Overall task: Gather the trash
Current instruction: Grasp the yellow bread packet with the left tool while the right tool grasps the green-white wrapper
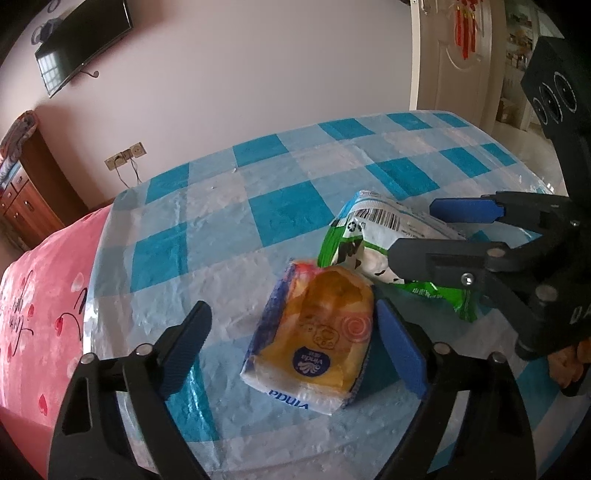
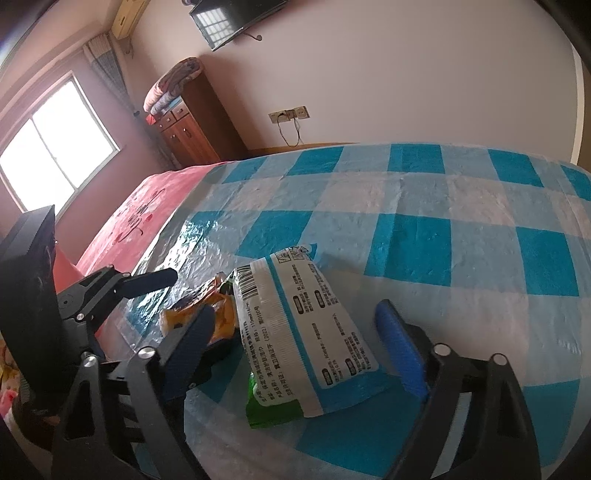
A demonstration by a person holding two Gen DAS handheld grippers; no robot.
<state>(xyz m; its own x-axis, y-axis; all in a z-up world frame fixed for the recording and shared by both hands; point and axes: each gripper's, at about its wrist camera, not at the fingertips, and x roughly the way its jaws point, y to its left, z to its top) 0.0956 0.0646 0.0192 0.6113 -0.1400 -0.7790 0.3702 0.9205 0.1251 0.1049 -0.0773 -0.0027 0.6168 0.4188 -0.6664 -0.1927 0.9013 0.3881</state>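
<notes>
A yellow tissue pack lies on the blue-and-white checked tablecloth. My left gripper stands open astride it; the right pad sits close to the pack's edge and the left pad is well apart from it. Just behind lies a green-and-white wipes packet with a barcode. My right gripper reaches over it from the right. In the right wrist view that packet lies label up between the open fingers of my right gripper, with a gap on each side. The tissue pack shows partly behind the left finger.
A bed with a pink cover adjoins the table's left edge. A wooden cabinet, a wall-mounted TV and wall sockets are beyond. A door stands at the back right. The cloth stretches bare behind the packets.
</notes>
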